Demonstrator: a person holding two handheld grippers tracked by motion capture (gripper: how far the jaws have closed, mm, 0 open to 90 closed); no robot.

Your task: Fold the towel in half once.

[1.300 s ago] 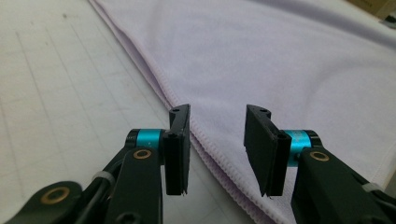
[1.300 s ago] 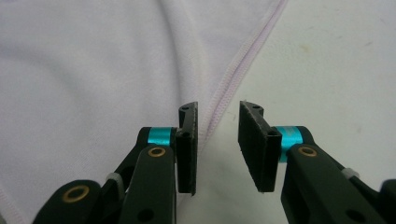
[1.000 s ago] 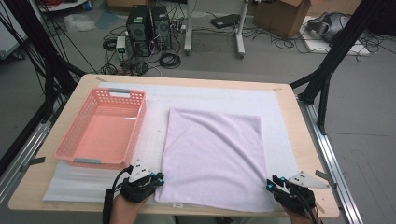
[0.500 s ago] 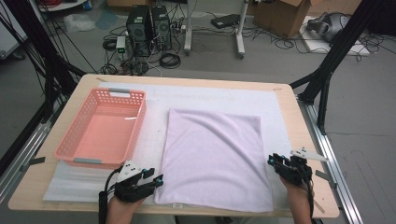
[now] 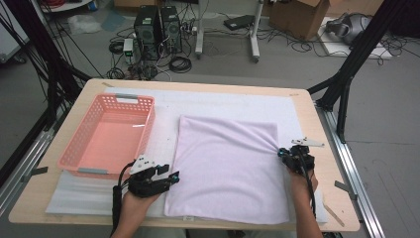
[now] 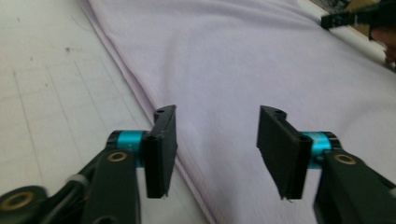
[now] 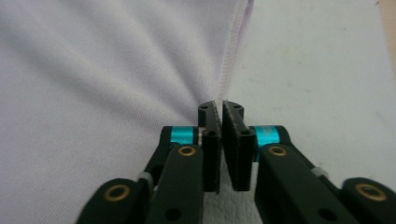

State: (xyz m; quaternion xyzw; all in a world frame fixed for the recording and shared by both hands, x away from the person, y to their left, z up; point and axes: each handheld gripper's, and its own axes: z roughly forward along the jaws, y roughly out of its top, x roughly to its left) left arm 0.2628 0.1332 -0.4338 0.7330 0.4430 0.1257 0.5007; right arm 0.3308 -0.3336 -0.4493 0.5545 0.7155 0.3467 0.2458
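Table (image 5: 59,198): pink basket (image 5: 74,148) empty; left tool (image 6: 217,149) spread, opening; right tool (image 7: 219,109) closing, pinching cloth (image 5: 228,163).

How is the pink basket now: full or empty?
Empty: the pink basket shows its bare floor, and the lilac cloth lies beside it on the table.

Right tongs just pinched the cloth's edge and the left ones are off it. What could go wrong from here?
1. The right tongs have just been closing and bite only the hem of the lilac cloth; a pull could slip it free.
2. The left tongs have just opened and hover over the near edge holding nothing, so a one-sided lift may drag or bunch the cloth.
3. A sideways sweep could knock the pink basket.
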